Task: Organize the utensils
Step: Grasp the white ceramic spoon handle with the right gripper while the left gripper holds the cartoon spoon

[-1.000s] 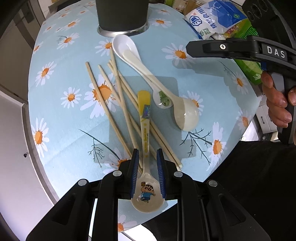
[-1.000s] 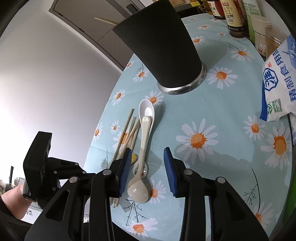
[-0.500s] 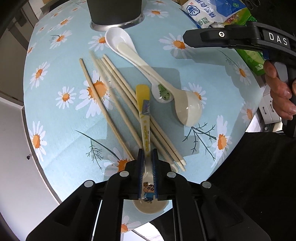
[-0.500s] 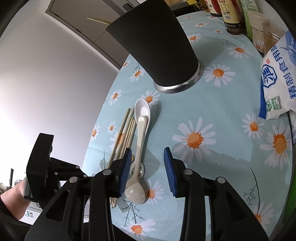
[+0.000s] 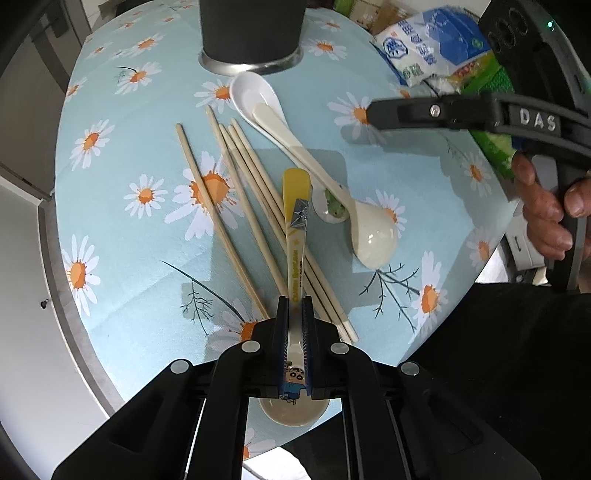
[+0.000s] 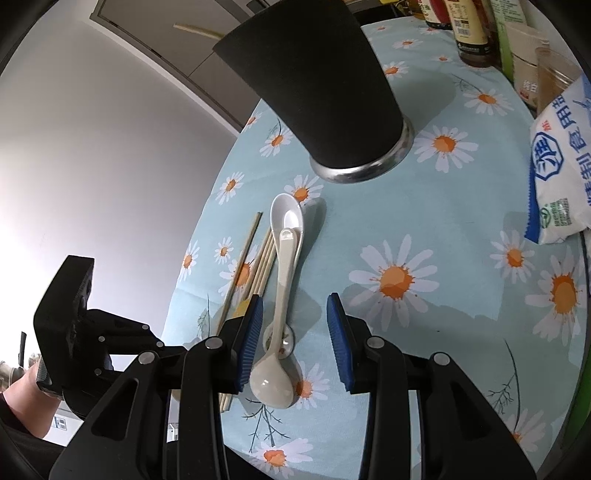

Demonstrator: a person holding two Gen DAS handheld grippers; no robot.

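On the counter (image 5: 122, 280) — round, under a pale blue daisy cloth — loose wooden chopsticks (image 5: 221, 229) lie fanned at the left. Beside them the left tongs (image 5: 294, 332) pinch the handle of a yellow cartoon spoon (image 5: 295, 229), which lies across the chopsticks. To its right a beige spoon (image 5: 369, 236) lies crossed over a white spoon (image 5: 255, 92), below a black holder (image 5: 251, 33). The right tongs (image 6: 295, 332) hang partly open over the beige spoon's handle, empty. A salt bag (image 6: 557, 177) sits far right.

Plain white wall (image 6: 92, 155) beside daisy-print round table (image 6: 461, 206)
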